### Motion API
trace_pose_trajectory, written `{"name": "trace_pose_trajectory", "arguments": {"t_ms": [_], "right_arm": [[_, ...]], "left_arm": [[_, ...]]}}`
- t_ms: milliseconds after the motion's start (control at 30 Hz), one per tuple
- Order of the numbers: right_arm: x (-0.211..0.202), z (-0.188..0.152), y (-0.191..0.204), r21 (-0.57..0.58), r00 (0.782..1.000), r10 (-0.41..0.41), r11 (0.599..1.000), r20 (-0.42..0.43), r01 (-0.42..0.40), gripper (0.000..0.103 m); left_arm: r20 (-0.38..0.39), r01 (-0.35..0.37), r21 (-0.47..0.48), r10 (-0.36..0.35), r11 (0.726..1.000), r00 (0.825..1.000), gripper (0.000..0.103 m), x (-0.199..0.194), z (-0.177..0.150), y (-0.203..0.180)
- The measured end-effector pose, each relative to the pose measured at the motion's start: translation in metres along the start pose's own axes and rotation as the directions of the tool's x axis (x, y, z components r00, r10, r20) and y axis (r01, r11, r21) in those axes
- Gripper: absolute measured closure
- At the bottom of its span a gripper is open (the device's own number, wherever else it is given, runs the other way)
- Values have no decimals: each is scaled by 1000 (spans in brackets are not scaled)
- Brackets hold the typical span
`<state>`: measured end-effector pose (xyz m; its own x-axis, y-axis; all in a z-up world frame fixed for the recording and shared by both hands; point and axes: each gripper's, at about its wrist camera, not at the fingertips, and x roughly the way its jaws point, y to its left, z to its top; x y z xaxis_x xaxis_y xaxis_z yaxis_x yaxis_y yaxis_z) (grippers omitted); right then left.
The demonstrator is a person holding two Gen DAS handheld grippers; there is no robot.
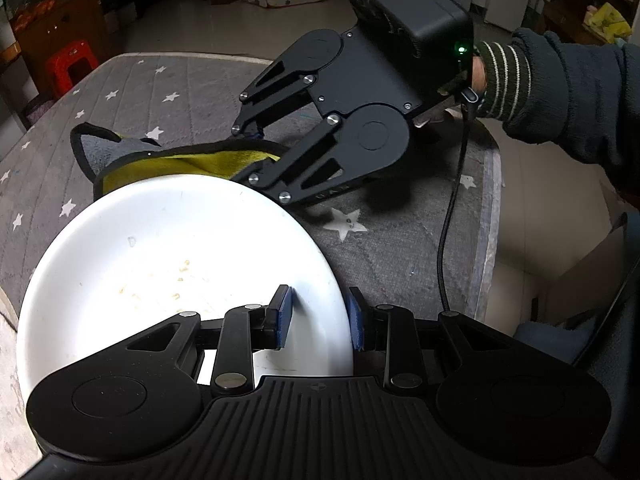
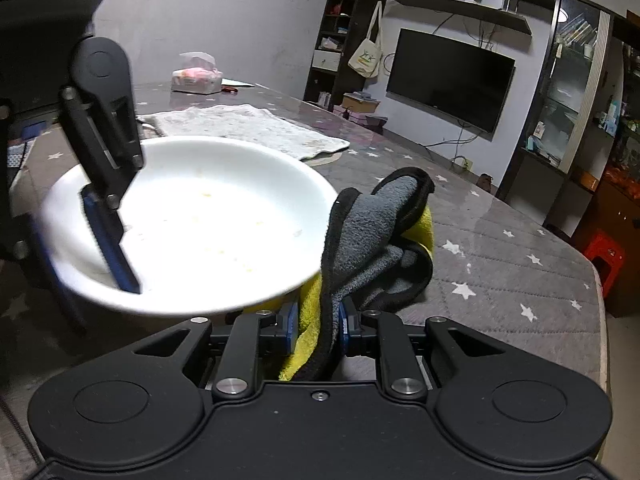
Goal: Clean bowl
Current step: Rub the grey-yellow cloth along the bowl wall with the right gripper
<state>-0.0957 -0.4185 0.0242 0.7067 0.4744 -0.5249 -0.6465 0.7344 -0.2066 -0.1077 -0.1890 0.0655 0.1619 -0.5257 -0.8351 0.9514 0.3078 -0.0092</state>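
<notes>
— Where is the bowl (image 1: 176, 264)?
— It is a wide, shallow white bowl, held tilted over the grey, star-patterned table (image 1: 400, 248). The left gripper (image 1: 320, 318) has its jaws closed narrowly on the bowl's rim, one blue pad inside, the other outside. Small yellowish specks dot the inside.
— And the other hand?
— The right gripper (image 2: 318, 330) has its jaws clamped tight on a folded cloth (image 2: 376, 240), grey with a black edge and a yellow side. The cloth sits against the far edge of the bowl as seen from the left wrist; in the right wrist view the bowl's rim overlaps the yellow part. A dark sleeve (image 1: 568, 96) with a striped cuff shows behind that gripper, and a black cable (image 1: 452, 216) hangs from it.
— What else lies around?
— On the table beyond the bowl there is a pale towel (image 2: 256, 128) spread flat, and farther back a tissue pack (image 2: 196, 74). A television (image 2: 448, 80) hangs on the wall, with a tote bag (image 2: 366, 56) beside it. A red stool (image 2: 604, 258) stands on the floor past the table's edge.
— Anything blocking the inside of the bowl?
— Only the left gripper's inner finger, standing over one side of it.
</notes>
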Motion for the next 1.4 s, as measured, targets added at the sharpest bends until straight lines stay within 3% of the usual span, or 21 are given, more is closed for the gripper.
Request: {"name": "trace_pose_trajectory", "arguments": {"t_ms": [533,1033,1400], "right_arm": [[-9,0,11,6,1000,8,1000,5,-8,83],[-39,-7,37,2,999,42,999,7,-42,83],[-18,1,21,-19,999,42,999,5,-42,83]], "left_arm": [[-1,-20,-52,20,998,1000,70,20,19,6],[-1,10,-11,-10,1000,1000,72,22,12,3],[0,20,-8,-20,1000,1000,72,25,4,0]]}}
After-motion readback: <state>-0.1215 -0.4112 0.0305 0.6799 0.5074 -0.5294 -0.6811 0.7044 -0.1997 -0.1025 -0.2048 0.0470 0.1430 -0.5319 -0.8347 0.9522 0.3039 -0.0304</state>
